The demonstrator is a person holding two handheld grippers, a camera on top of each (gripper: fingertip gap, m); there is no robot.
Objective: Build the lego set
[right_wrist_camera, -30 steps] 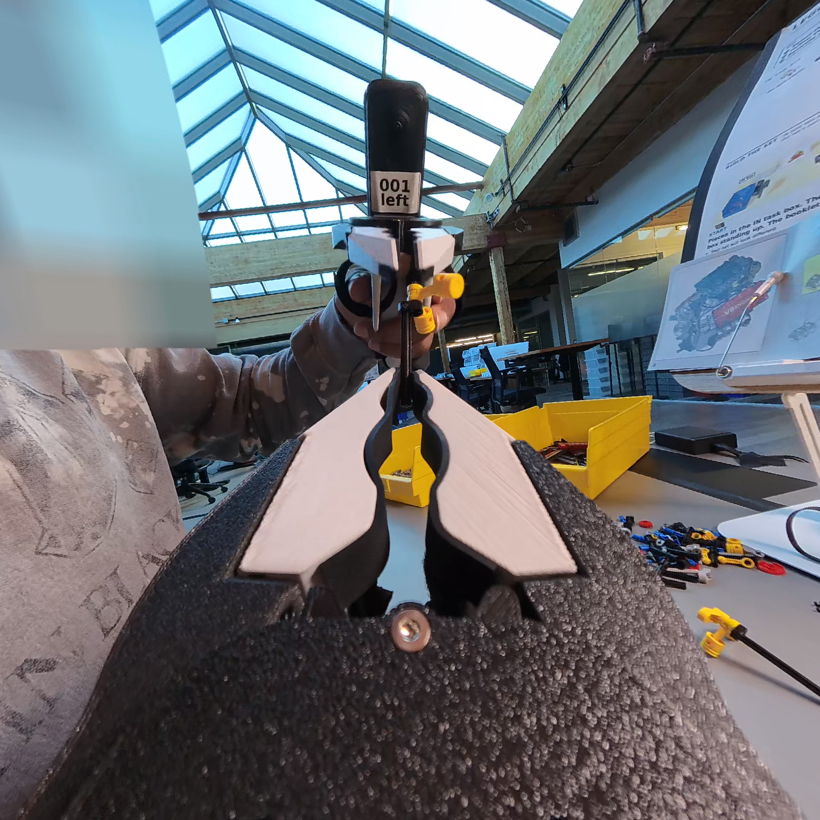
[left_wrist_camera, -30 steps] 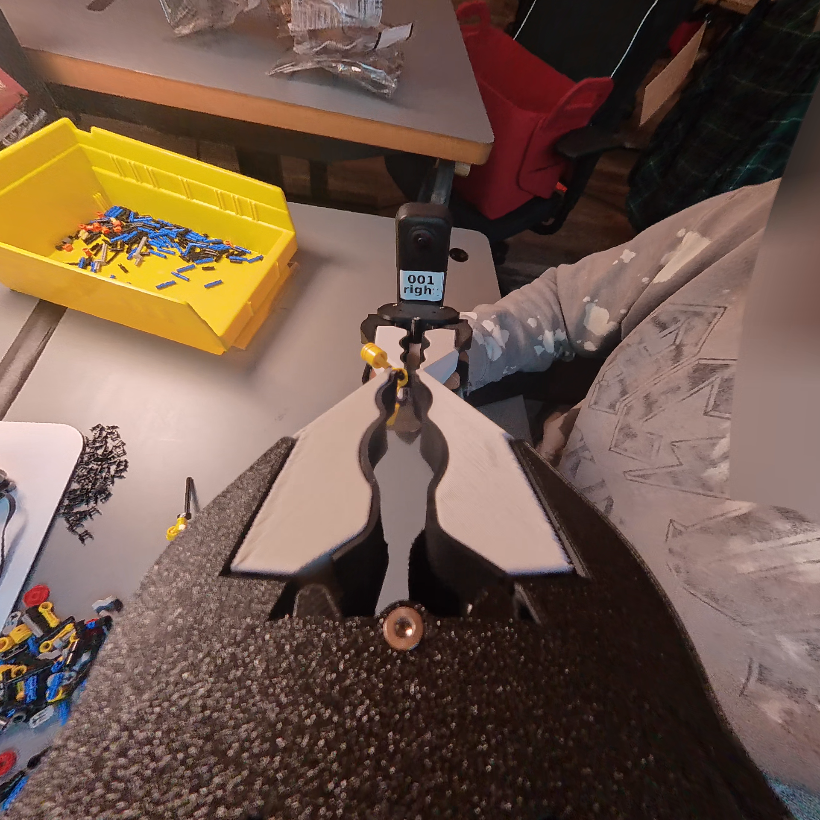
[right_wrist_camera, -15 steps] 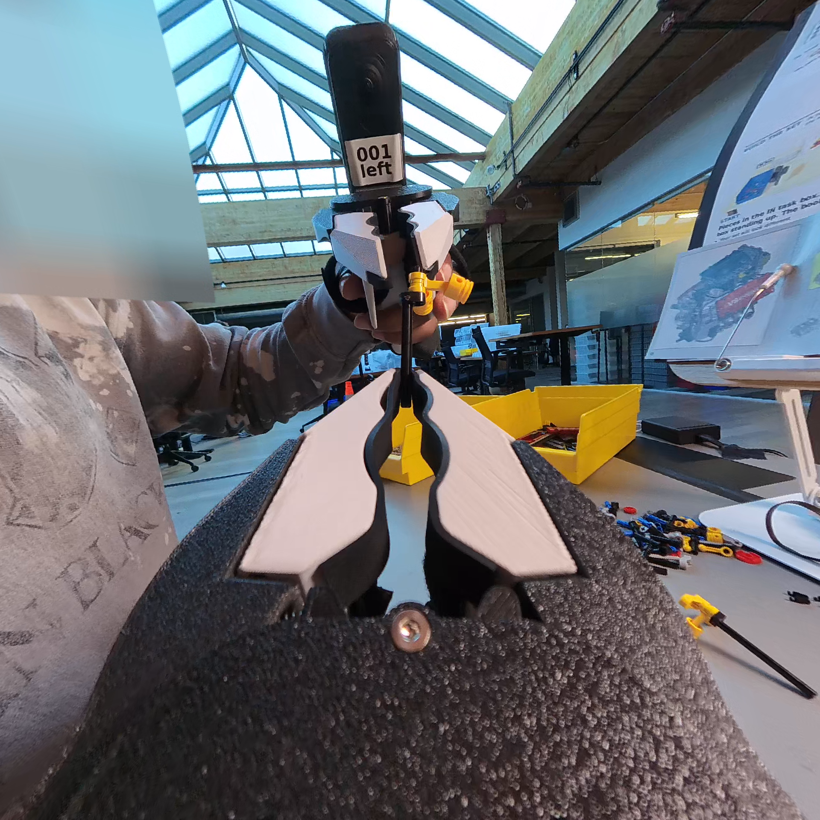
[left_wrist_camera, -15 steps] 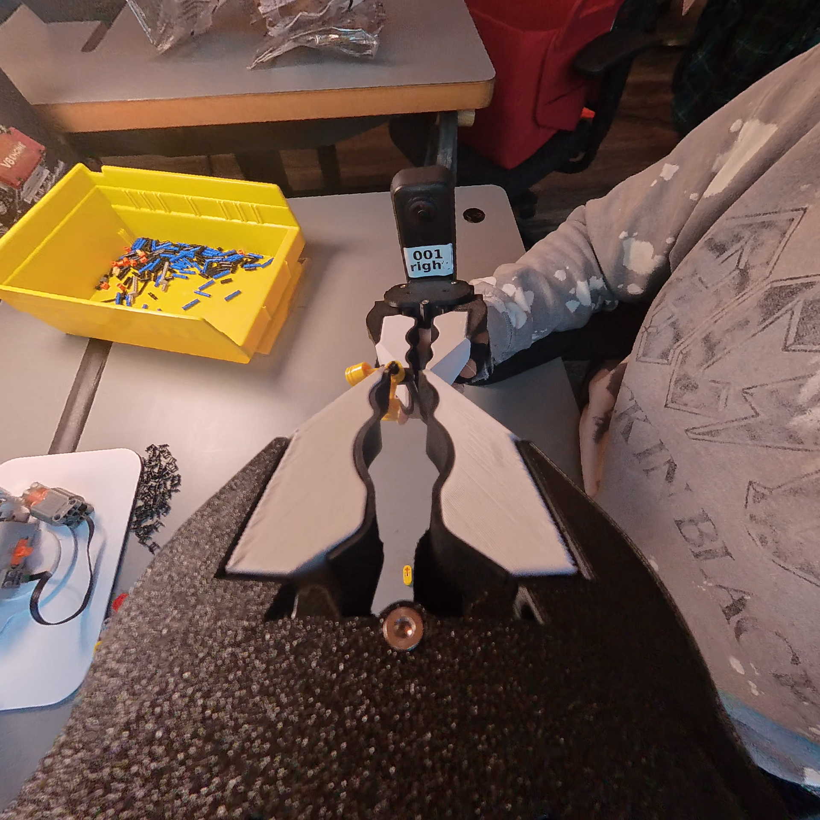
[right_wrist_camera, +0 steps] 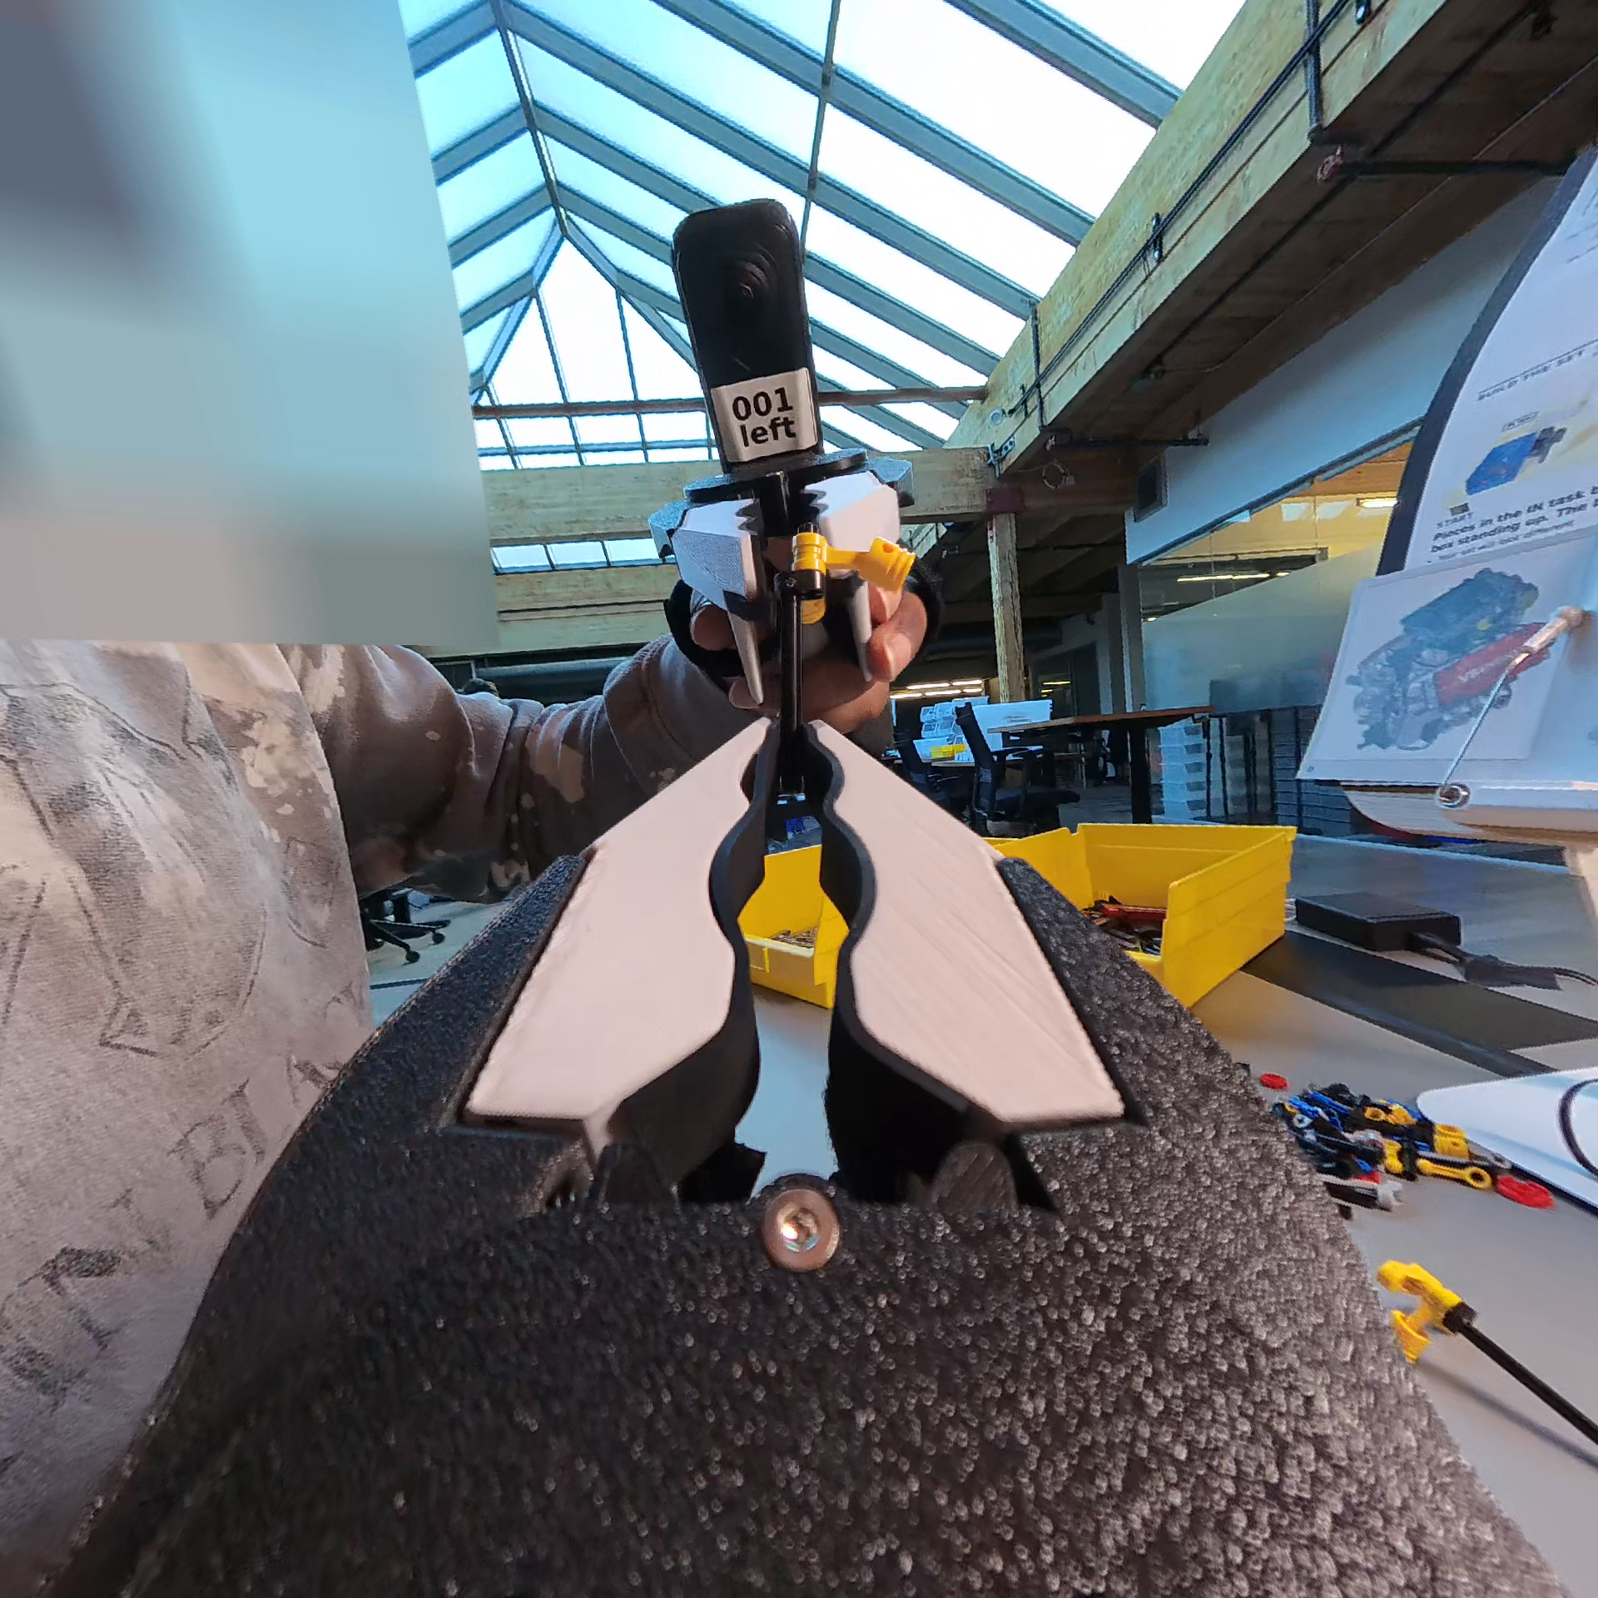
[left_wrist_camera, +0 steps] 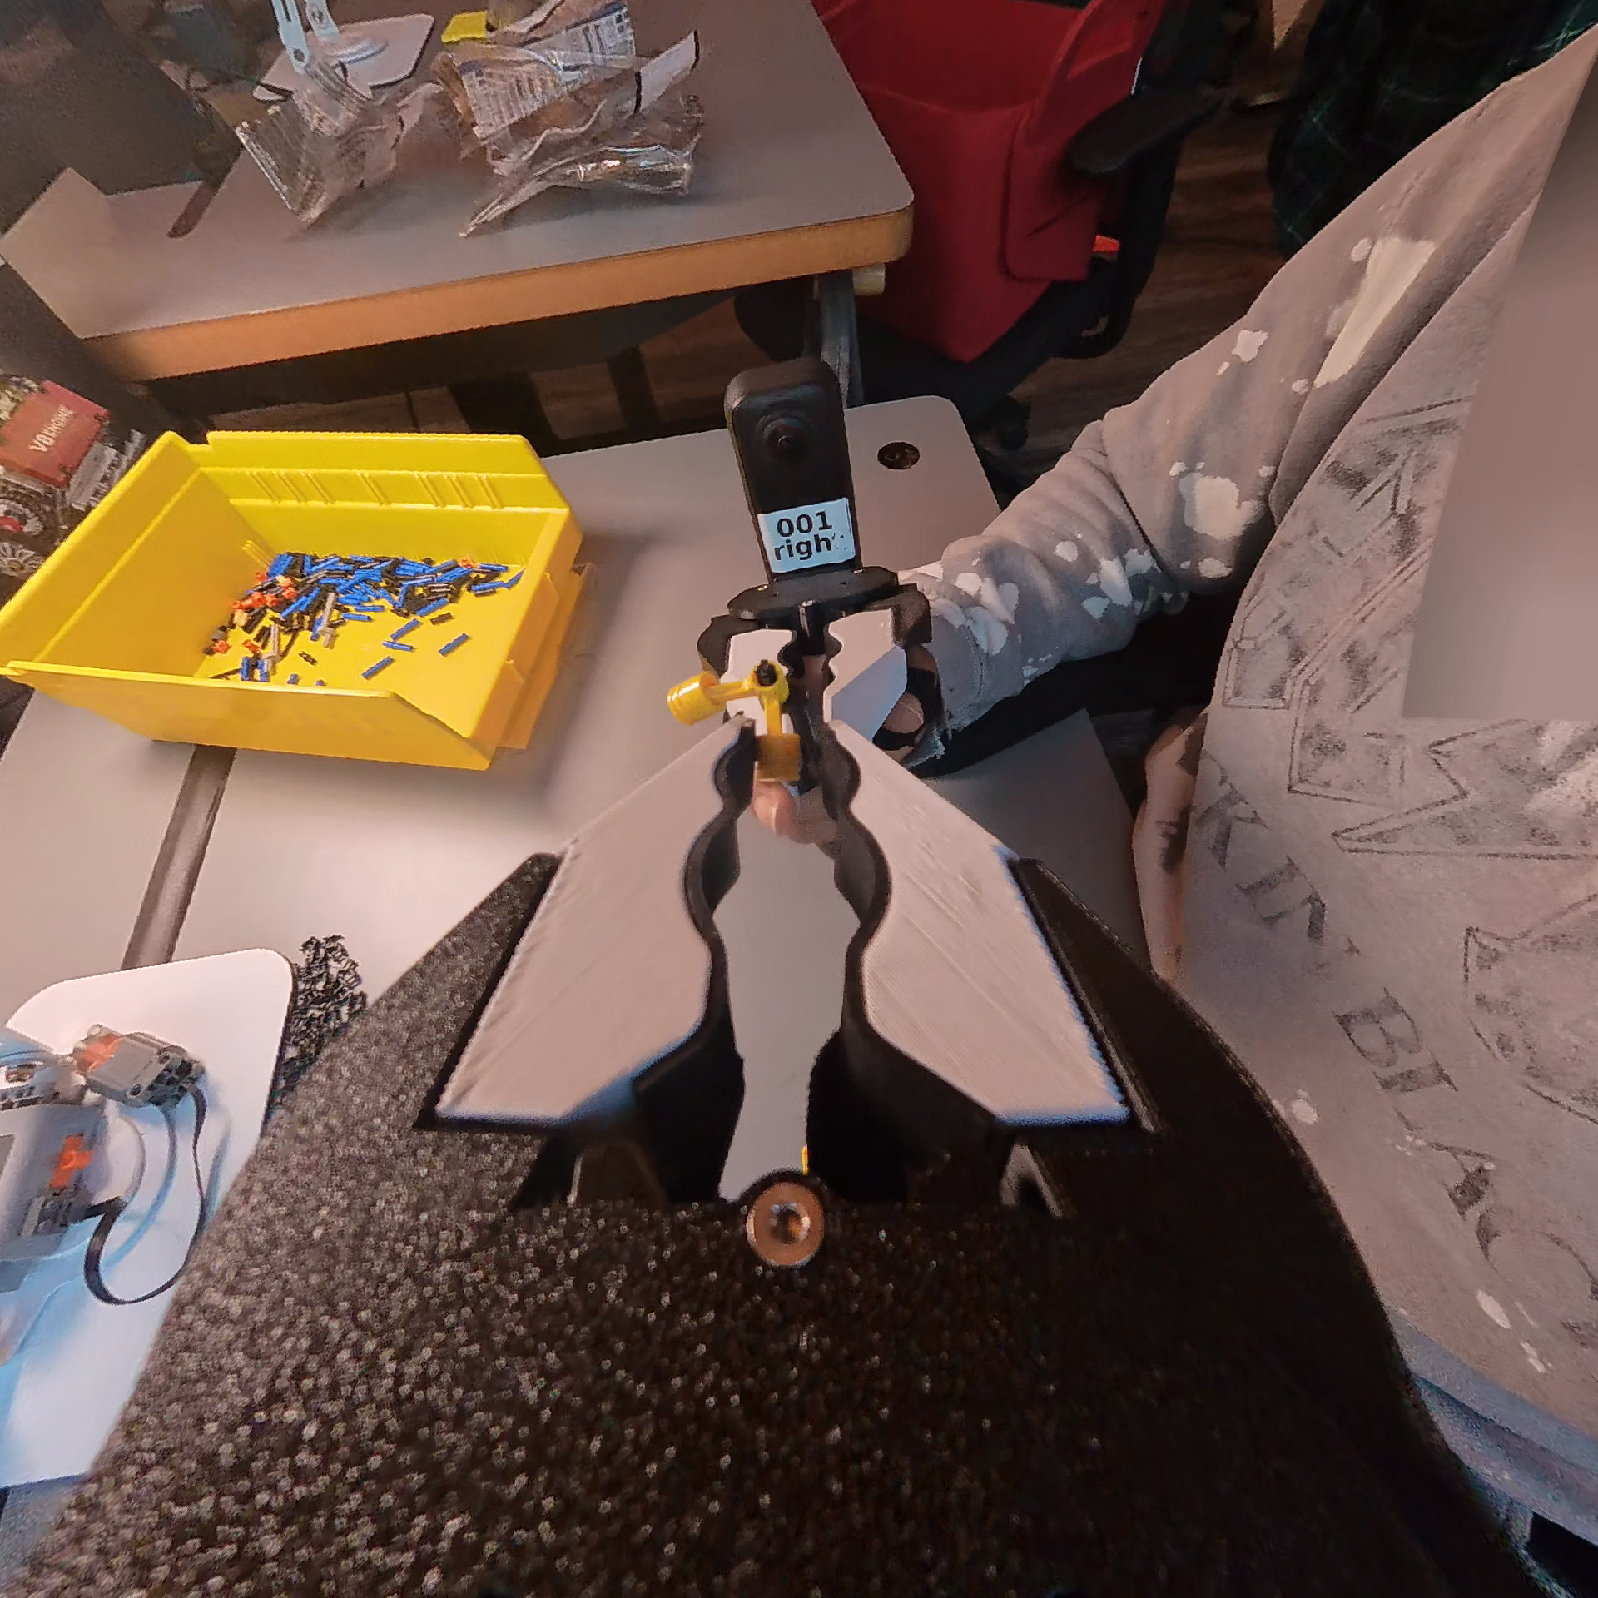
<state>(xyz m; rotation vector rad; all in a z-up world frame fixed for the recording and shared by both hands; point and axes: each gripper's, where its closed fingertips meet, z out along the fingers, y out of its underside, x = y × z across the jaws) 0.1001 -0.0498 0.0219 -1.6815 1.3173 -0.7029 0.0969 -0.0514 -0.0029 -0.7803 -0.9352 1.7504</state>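
My right gripper is shut on a thin black axle and holds it upright in the air. A yellow connector sits on the axle's top end, with its barrel pointing sideways. My left gripper faces the right one tip to tip. Its jaws stand a little apart around the yellow connector, and I cannot tell whether they touch it. The right gripper shows just behind it in the left wrist view. The left gripper shows in the right wrist view, fingers apart either side of the axle.
A yellow bin of small blue and black pins stands at the left. Below it are black pins and a white board with a grey motor. The person's grey sweater fills the right. A second axle, loose pieces, yellow bins. Less than 4 cm separates the two grippers' tips.
My left gripper's jaws have widened step by step. The connector's barrel has swung from up-left to straight left in the left view. Both grippers have tilted and risen slightly.
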